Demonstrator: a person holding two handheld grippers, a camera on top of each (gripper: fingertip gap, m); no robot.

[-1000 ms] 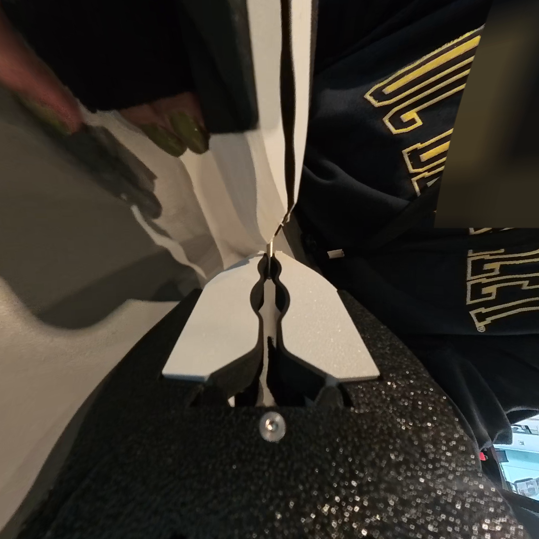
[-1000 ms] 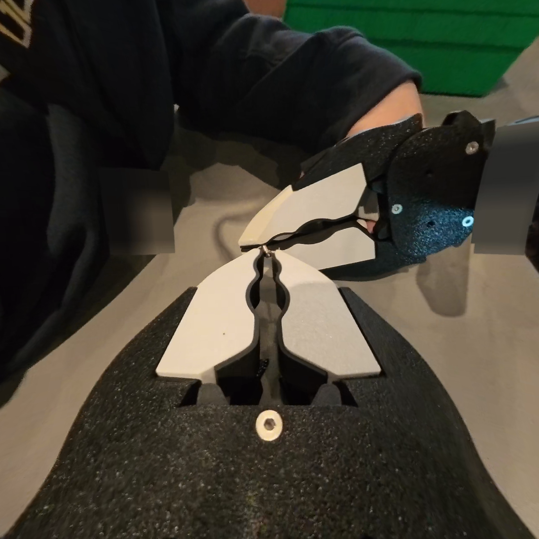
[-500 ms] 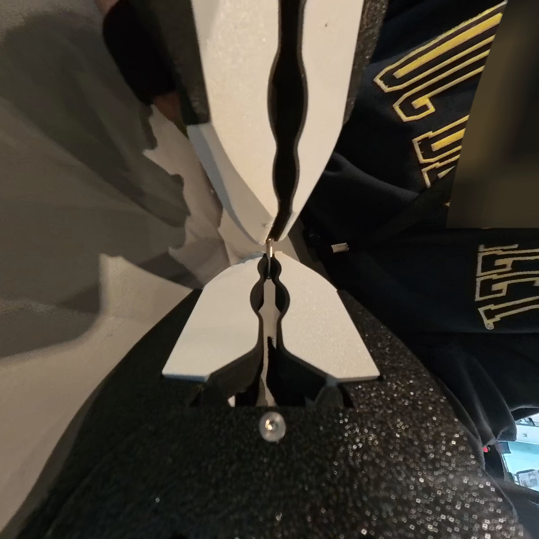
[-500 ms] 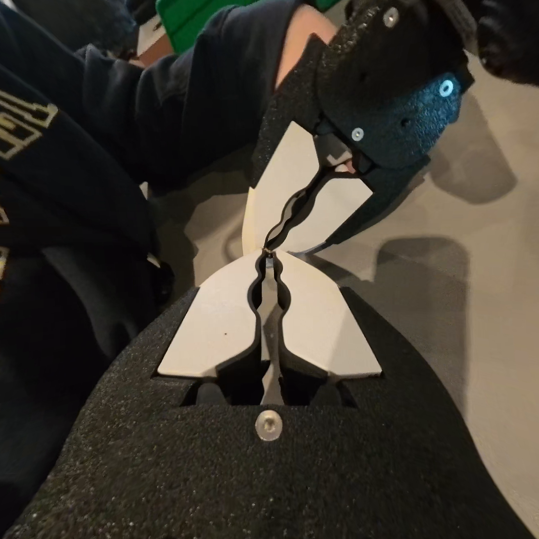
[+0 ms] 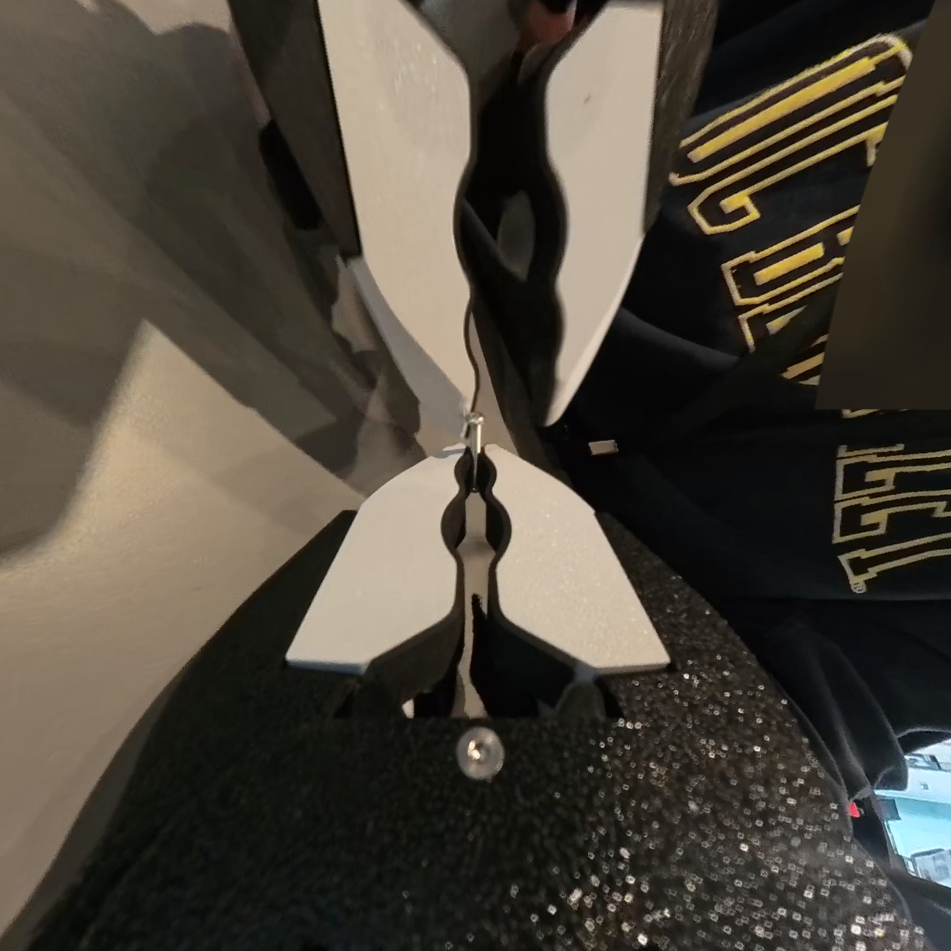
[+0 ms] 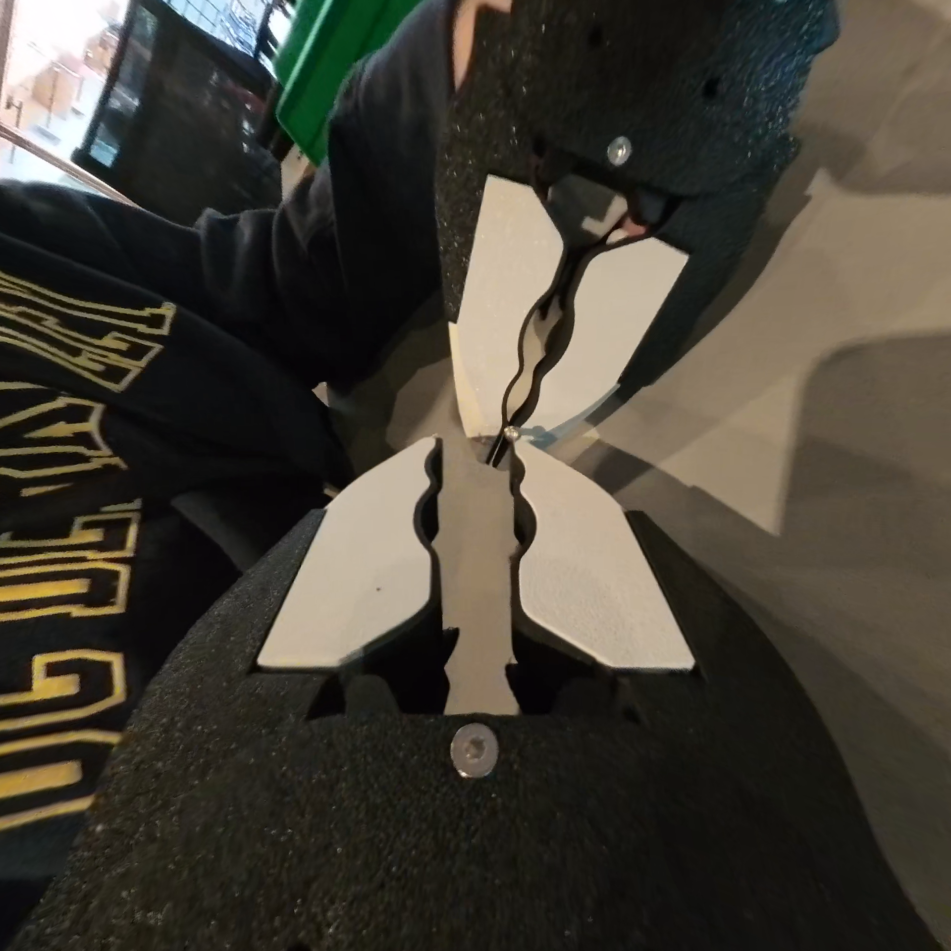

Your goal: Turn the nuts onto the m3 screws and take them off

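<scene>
The screw (image 5: 474,437) is too small to show its thread, and its lower shank is hidden between the left gripper's (image 5: 476,453) closed tips. The bright bit at its top (image 5: 474,419) is too small to tell head from nut, and in the right wrist view it is only a speck (image 6: 511,432). The right gripper (image 5: 507,411) is blurred and cut off by the top edge in the left wrist view. The sweatshirt (image 6: 128,411) runs off the frame, its lettering partly cut. The green bin (image 6: 314,98) is blurred and mostly hidden behind the sleeve (image 6: 360,231).
</scene>
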